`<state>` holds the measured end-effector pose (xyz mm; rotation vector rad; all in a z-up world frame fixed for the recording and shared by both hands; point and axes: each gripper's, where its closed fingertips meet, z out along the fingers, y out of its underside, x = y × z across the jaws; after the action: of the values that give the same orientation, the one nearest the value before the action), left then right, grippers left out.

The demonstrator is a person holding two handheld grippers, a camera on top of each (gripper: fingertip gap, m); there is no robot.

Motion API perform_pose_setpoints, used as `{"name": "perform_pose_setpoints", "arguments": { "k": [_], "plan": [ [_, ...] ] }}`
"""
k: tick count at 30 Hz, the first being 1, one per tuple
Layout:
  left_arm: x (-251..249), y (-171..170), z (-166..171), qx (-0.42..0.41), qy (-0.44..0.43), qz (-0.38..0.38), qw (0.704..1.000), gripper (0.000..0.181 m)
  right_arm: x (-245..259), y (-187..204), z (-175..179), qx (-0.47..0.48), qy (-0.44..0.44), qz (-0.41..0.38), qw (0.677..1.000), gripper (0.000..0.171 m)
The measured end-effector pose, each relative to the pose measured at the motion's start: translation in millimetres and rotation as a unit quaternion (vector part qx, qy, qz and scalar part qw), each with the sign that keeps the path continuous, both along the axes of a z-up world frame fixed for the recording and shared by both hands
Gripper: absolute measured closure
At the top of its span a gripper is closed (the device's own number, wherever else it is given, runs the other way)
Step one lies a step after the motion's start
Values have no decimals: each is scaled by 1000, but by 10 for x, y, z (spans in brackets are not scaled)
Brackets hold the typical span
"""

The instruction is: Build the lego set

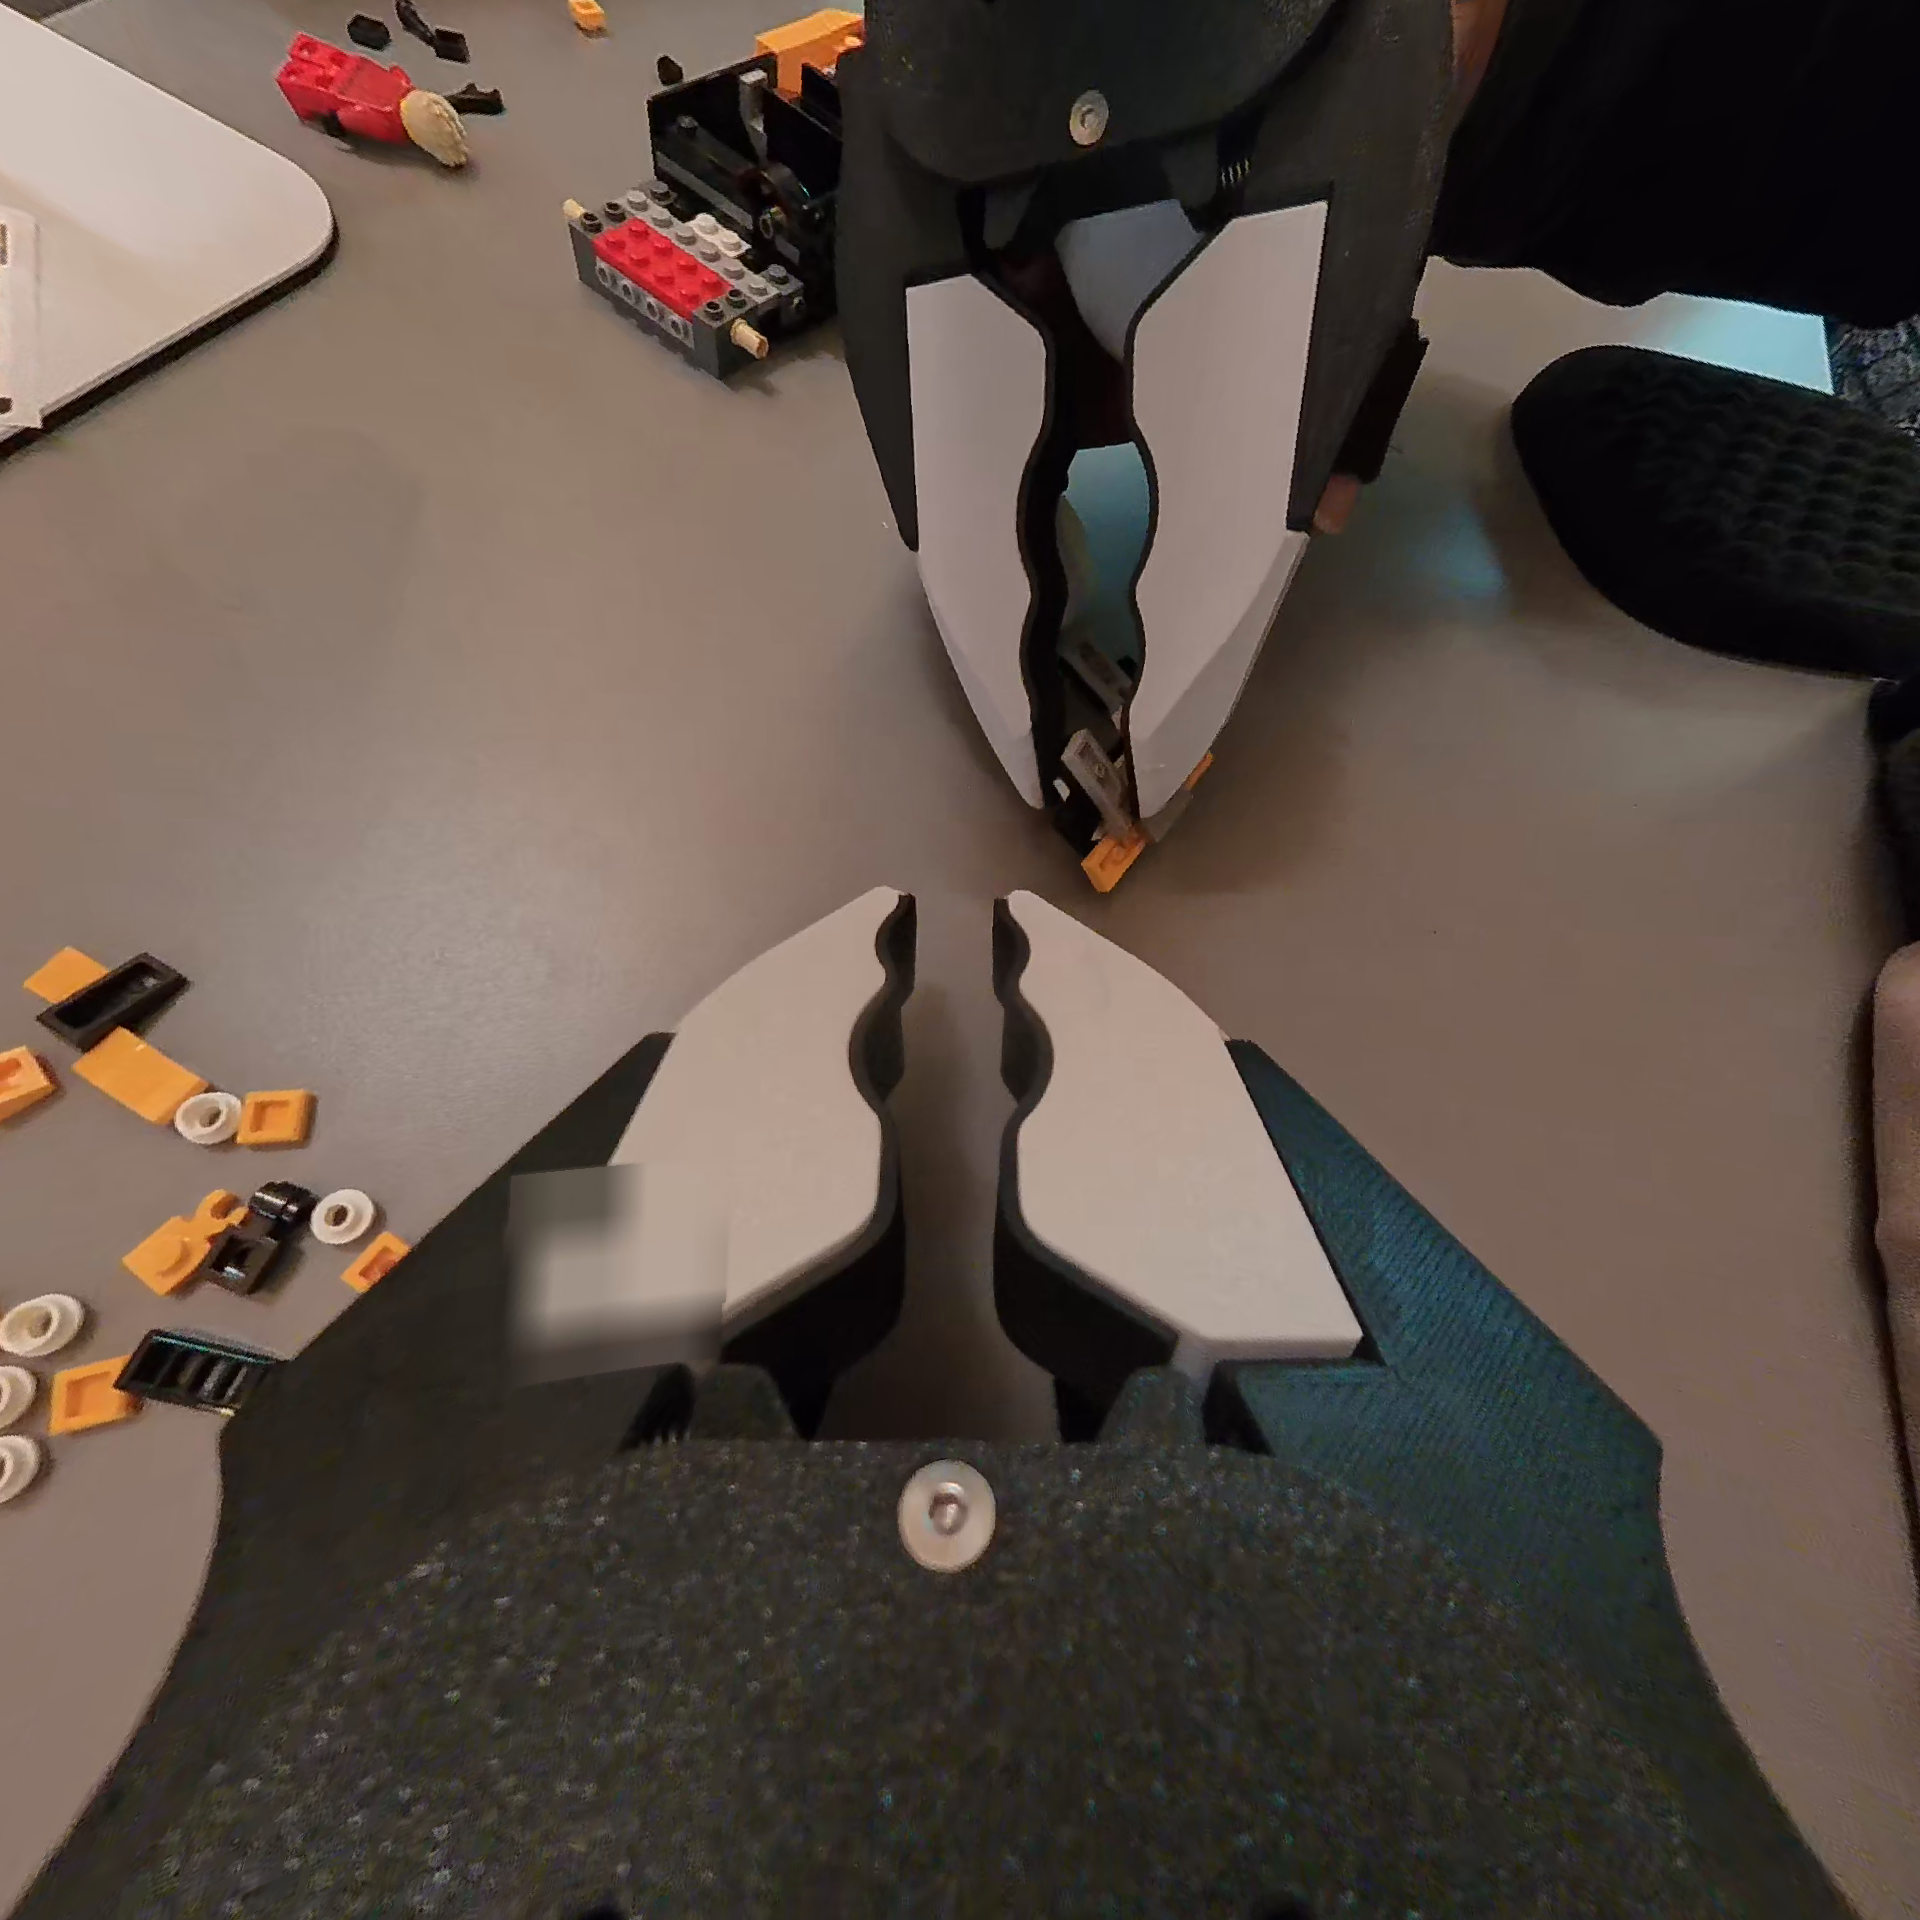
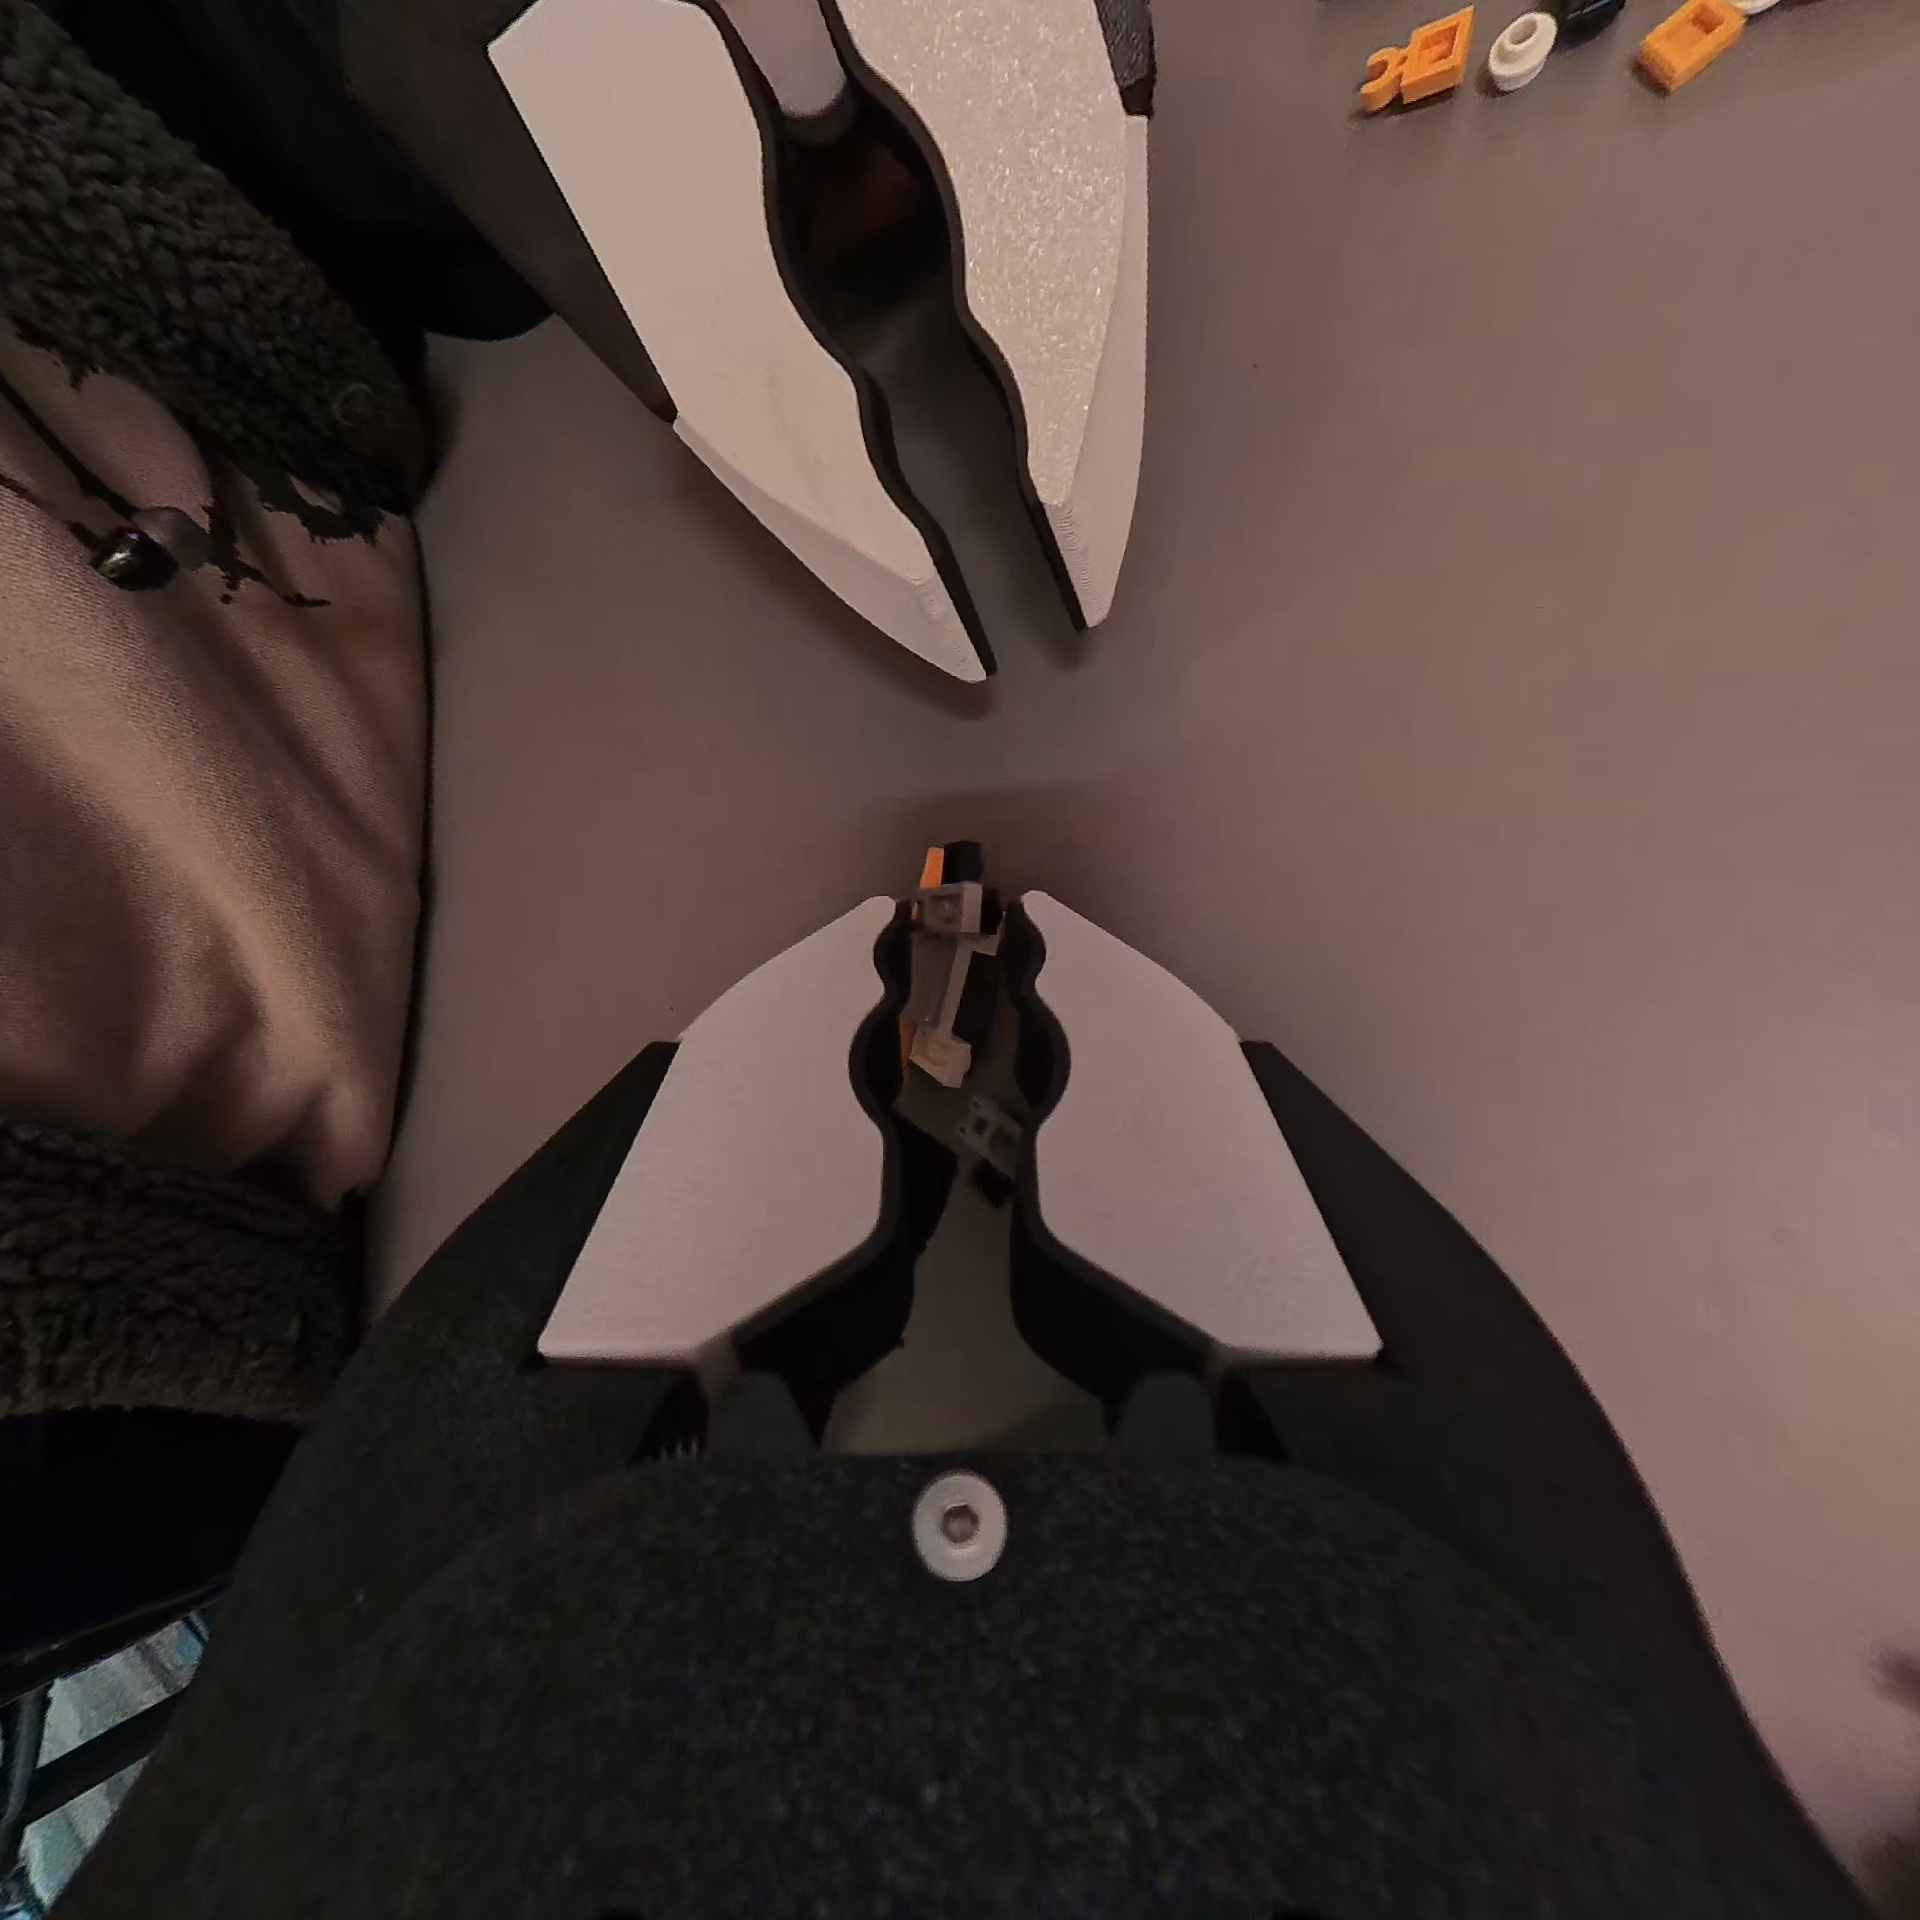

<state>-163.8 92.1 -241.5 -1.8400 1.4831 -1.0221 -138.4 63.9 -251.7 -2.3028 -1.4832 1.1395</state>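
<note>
A: Grey, black and orange, that is the small sub-assembly [image 2: 951, 997] pinched in the right gripper [image 2: 958, 904]. Its jaws are closed on it, and one orange corner pokes out past the tips, low over the grey worktop [image 1: 520, 675].

B: And the left gripper [image 1: 953, 902]?

A: It holds nothing. Its jaws stand a narrow gap apart, tips pointed at the right gripper's tips and near them, not touching.

B: How far along would the observer judge the build?

A: Partway. A black chassis [image 1: 717, 239] with grey and red bricks on top stands well behind the grippers. A separate red piece [image 1: 364, 99] lies farther off by a white board [image 1: 135, 229].

B: What is left?

A: Plenty, by the look of it. Loose orange plates [image 1: 135, 1070], white round pieces [image 1: 208, 1117] and black parts [image 1: 114, 997] lie scattered at the worktop's left side, unattached. The held sub-assembly seems not yet joined to the chassis.
</note>
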Motion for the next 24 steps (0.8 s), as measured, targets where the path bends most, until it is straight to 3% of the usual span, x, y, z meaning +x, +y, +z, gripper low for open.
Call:
{"name": "perform_pose_setpoints", "arguments": {
  "k": [24],
  "plan": [
    [5,-32,-19,10,7,-9,1000,167,2,-34,-7,-2,2,-6,1000,152]
  ]
}}
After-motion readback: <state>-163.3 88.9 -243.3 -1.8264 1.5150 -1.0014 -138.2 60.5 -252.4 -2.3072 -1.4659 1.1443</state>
